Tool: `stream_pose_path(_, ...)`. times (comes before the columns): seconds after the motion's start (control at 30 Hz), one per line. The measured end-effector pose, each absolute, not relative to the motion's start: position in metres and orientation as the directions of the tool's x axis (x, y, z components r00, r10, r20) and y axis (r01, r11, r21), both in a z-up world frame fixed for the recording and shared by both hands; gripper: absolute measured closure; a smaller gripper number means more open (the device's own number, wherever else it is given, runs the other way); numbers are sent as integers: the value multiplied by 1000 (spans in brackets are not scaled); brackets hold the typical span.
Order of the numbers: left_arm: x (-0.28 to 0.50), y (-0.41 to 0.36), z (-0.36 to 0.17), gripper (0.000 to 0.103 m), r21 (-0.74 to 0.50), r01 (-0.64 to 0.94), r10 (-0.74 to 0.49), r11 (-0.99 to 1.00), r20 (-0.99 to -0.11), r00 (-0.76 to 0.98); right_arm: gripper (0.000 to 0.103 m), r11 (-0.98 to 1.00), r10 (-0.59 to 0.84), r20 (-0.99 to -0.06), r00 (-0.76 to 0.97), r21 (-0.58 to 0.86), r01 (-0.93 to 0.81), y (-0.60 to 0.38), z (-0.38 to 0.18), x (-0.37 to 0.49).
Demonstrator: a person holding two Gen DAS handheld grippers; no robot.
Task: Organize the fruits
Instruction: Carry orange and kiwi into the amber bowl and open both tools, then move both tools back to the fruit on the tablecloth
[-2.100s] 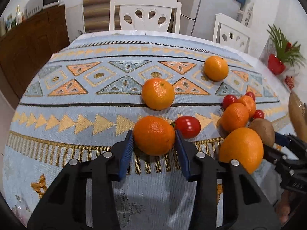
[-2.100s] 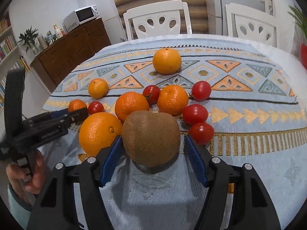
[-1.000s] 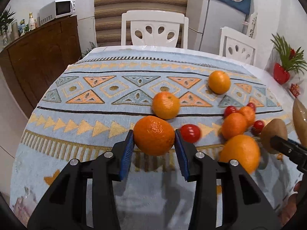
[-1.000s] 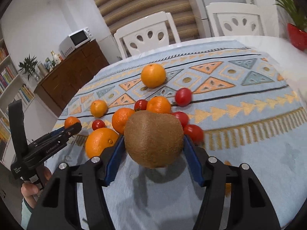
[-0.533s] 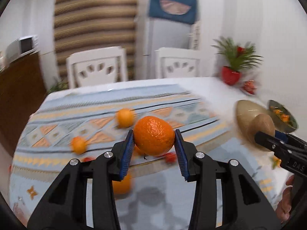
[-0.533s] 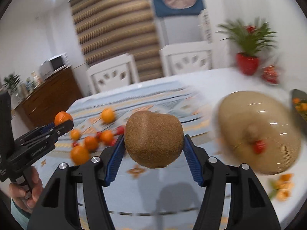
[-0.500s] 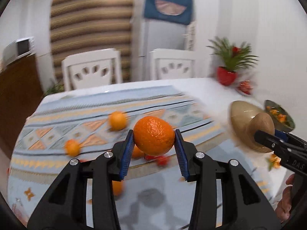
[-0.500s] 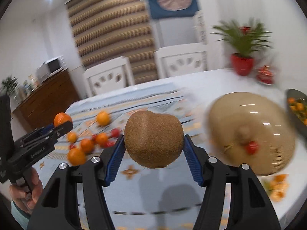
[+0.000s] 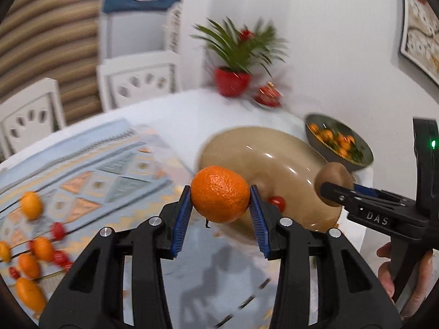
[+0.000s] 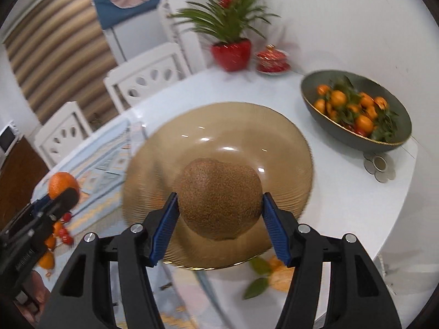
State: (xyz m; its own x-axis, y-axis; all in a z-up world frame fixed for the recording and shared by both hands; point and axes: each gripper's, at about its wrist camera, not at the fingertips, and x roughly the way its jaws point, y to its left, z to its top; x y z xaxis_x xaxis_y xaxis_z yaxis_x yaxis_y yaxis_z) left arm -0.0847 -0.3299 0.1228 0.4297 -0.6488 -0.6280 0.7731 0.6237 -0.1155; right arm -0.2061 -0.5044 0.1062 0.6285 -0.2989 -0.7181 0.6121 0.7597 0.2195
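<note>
- My left tongs [image 9: 220, 211] pinch an orange [image 9: 220, 193], right tongs [image 10: 219, 224] clamp a kiwi [image 10: 219, 197] above the tan plate [image 10: 285, 137]
- One tomato [image 9: 277, 202] plated; scattered fruit [image 9: 35, 249] awaits on the tabletop [image 9: 192, 109]

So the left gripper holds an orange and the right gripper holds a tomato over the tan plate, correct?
Not quite. The right gripper holds a kiwi, not a tomato, over the tan plate, as the right wrist view shows. The left gripper does hold an orange.

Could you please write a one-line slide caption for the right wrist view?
Right tool holds a kiwi above the tan plate; a dark bowl of small oranges sits beyond.
</note>
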Motion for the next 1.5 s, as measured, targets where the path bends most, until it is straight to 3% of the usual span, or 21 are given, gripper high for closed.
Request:
stream_pose_path(0.2,-82,-375,93,62,-134,803,-642,581,-682,351,43,744,-302,-750,588,201,638,-525,90,-198)
stream_pose_path(0.7,-85,-405,54,61,-137,832,-607,538,-747,270,43,735,-283,-807,518,165,658,-535,64,-181)
stream_pose_path(0.77,-87,-404,56,58,-125,832,-610,541,-740,285,42,735,-280,-808,518,166,657,-534,64,-182)
stream_pose_path(0.8,-88,-402,58,48,-127,832,-614,540,-736,286,39,733,-294,-801,521,161,661,-532,68,-183)
stream_pose_path(0.87,-88,-395,64,43,-139,831,-629,539,-723,287,36,728,-334,-783,525,140,671,-528,77,-188)
stream_pose_path(1.5,-98,-313,107,43,-135,810,-668,571,-649,363,36,796,-315,-708,632,165,582,-455,129,-197)
